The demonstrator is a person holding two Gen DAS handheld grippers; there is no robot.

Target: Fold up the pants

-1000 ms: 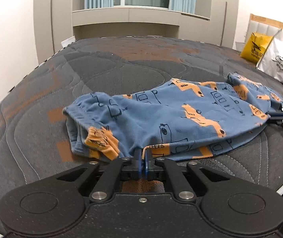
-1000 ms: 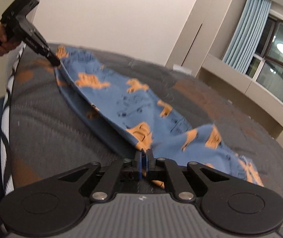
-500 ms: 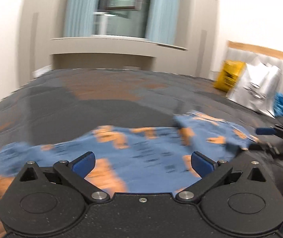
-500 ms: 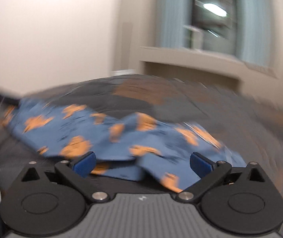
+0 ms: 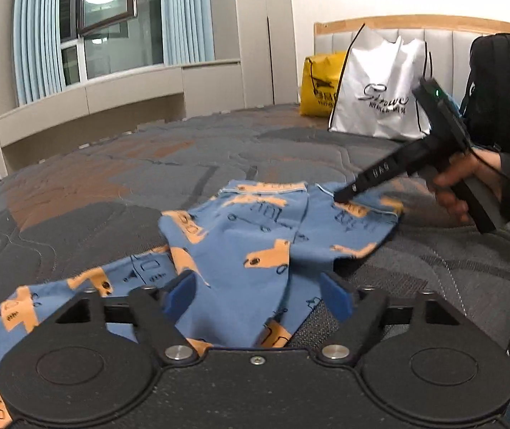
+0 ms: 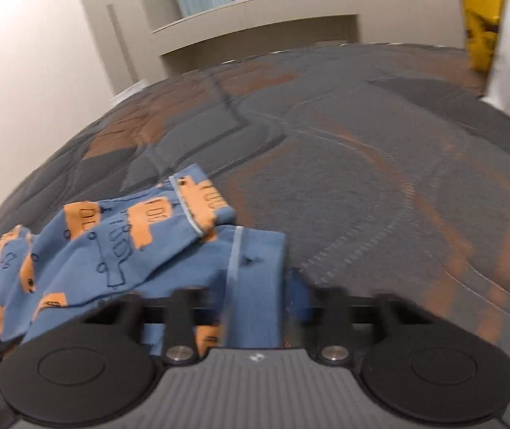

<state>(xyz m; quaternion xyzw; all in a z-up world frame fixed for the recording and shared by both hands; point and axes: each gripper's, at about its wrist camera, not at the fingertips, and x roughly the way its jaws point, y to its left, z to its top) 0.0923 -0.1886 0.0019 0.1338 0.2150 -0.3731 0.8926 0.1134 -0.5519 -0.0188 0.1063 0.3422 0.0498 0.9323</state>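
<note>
Pants (image 5: 262,236), blue with orange print, are spread crumpled on the quilted bed (image 5: 119,178), near its front edge; the waistband end trails toward the front left corner, the two leg hems are laid toward the right edge. Left claw (image 5: 258,296) is seen wide apart with blue pads clear of the cloth; its jaws have just been closing a little, a raised fold of the pants is seen between them but is not pinched. Right claw (image 6: 258,296) is seen blurred in its own view; its jaws have just been closing, a hemmed leg end stands between them, and whether the pads press on it cannot be told. In the left view the right claw's tip (image 5: 344,196) is seen down on the far leg hem, gripped by a hand (image 5: 458,182) in a dark sleeve. At the headboard (image 5: 433,35) end of the bed a white bag (image 5: 380,89) and a yellow bag (image 5: 319,85) are stood side by side, touching. A black bag (image 5: 501,89) is seen by the right edge. Curtains (image 5: 36,32) and a window (image 5: 104,18) are seen past the far edge.
</note>
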